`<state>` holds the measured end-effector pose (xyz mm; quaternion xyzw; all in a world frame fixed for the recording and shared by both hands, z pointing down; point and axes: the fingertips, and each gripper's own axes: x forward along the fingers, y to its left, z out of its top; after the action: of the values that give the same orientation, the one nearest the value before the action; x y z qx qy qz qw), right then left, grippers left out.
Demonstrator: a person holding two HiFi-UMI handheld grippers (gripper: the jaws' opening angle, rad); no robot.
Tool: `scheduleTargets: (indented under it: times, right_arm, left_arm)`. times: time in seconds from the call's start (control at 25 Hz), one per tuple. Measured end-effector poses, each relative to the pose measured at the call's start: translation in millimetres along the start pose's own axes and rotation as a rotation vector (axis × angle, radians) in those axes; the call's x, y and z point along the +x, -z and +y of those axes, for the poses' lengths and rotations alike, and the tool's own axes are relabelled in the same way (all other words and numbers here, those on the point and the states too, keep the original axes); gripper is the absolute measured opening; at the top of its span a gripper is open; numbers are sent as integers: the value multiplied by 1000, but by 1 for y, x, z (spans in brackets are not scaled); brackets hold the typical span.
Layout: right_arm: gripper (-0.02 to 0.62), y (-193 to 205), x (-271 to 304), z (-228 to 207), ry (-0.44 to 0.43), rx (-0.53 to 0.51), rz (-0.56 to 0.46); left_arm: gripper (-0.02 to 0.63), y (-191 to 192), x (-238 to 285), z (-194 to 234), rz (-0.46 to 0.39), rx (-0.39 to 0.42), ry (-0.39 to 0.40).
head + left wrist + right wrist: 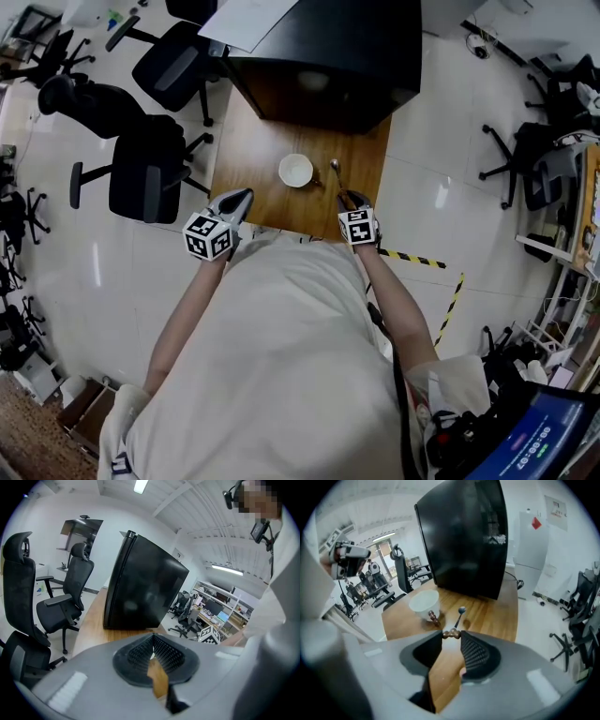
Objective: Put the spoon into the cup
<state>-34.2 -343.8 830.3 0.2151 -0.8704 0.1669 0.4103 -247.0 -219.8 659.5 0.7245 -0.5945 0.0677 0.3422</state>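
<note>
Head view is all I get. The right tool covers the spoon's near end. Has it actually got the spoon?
Observer: Yes. The right gripper view shows the right tool pinching the spoon by its brown beaded handle end, right at the tips.
Operator: And the left tool? From above I can't see between its tips.
Observer: The left gripper view shows the left tool with its tips together and nothing between them.
</note>
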Motion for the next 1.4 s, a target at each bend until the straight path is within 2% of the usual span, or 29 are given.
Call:
scheduleTargets:
  times: [0.2, 0.36, 0.68, 0.96, 1.4]
  right_arm:
    - [124, -38, -24, 29, -31, -13, -85]
    - [124, -52, -24, 56, -69, -41, -98]
    - [124, -48, 4, 90, -120, -83, -16]
    - [124, -49, 21, 96, -102, -94, 32]
    - [124, -48, 41, 107, -67, -43, 74]
  left_arm:
    - [0, 4, -12, 8, -13, -3, 8]
    - [0, 11, -22, 13, -17, -11, 13]
    - [0, 18, -37, 17, -36, -19, 25]
    - [0, 27, -50, 26, -44, -34, 38]
    - [0, 32, -65, 45, -39, -35, 85]
